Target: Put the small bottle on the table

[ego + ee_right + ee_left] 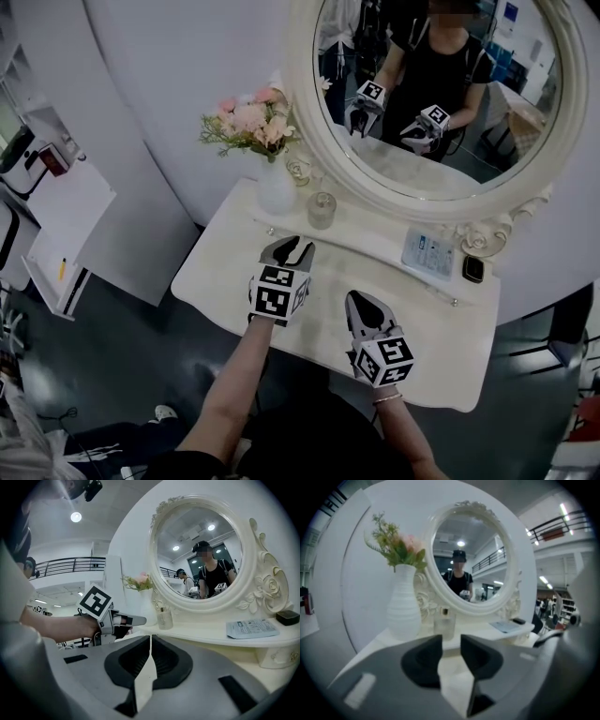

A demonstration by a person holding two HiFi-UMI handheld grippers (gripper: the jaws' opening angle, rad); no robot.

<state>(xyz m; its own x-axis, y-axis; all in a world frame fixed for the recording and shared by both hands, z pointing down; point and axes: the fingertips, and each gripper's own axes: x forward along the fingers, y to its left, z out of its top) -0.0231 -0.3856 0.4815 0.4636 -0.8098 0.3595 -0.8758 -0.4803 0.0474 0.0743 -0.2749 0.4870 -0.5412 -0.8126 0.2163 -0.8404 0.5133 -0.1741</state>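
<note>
light: bright, even, from ceiling lamps (pixel 76 516) | gripper views: fisheye-bent, dark corners | foreground soft

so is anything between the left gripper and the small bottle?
Nothing visible. The small bottle stands on the raised shelf, straight ahead of the left gripper, whose jaws are apart and empty; only bare tabletop lies between. The white vase stands close beside it.

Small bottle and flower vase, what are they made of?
The small bottle looks like clear glass, because you can see through it. The vase looks like matte white ceramic with ribbed sides, though it could be plastic.
</note>
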